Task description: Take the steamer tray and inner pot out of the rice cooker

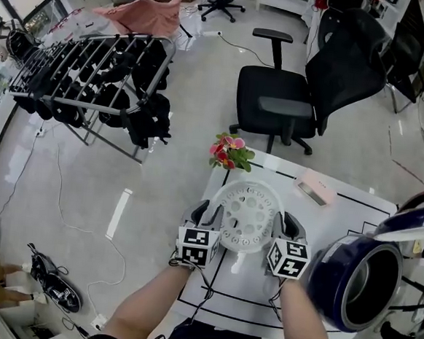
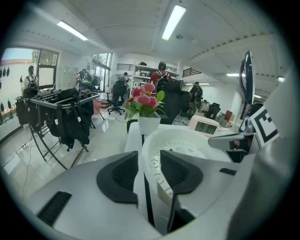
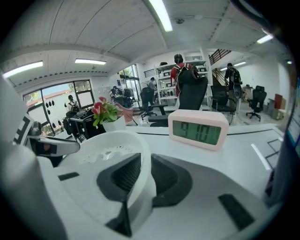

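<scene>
Steamer tray point(image 1: 248, 217) is set on table point(image 1: 340, 212), at 10 o'clock from rice cooker point(image 1: 356, 282). Rim is straddled loosely by left gripper point(image 1: 202, 214) and pinched by right gripper point(image 1: 286, 224). Tray could be tipped if right is lifted unreleased.

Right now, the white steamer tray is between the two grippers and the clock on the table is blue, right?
Not quite: the clock on the table is pink, not blue, as the right gripper view shows clearly. The rest holds: the white steamer tray is between the left gripper and the right gripper.
</scene>
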`<state>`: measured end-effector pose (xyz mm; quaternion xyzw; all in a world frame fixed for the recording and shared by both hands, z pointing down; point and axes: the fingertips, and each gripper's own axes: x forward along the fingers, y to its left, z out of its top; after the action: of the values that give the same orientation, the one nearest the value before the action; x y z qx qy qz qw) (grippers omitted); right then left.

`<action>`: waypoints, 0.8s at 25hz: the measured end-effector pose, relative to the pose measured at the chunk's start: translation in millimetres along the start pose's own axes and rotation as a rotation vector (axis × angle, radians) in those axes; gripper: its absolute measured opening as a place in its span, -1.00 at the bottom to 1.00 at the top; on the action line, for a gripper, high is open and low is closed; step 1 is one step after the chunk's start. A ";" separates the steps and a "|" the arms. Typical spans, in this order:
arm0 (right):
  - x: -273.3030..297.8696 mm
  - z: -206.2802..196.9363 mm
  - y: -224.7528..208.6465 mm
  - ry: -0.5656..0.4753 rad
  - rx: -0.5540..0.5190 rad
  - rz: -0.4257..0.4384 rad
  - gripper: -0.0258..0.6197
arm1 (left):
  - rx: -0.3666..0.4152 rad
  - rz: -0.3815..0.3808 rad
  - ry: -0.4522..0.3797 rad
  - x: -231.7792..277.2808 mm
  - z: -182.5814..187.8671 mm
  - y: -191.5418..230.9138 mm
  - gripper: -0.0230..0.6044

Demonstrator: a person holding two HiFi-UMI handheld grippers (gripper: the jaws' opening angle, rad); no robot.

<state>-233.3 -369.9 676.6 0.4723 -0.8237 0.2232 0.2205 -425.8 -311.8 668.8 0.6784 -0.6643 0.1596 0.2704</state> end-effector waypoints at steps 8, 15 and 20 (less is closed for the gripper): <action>-23.4 26.9 15.4 -0.088 -0.026 0.028 -0.58 | 0.051 -0.024 -0.065 -24.4 28.5 -14.0 -0.33; -72.9 64.4 40.2 -0.194 -0.055 0.090 -0.37 | 0.050 -0.124 -0.122 -62.1 51.8 -53.6 -0.27; -130.2 97.8 48.1 -0.295 -0.082 0.124 -0.31 | 0.082 -0.212 -0.159 -91.6 69.8 -93.0 -0.22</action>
<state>-230.9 -315.9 515.6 0.4386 -0.8832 0.1307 0.1021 -350.0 -280.3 545.6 0.7657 -0.6012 0.1032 0.2042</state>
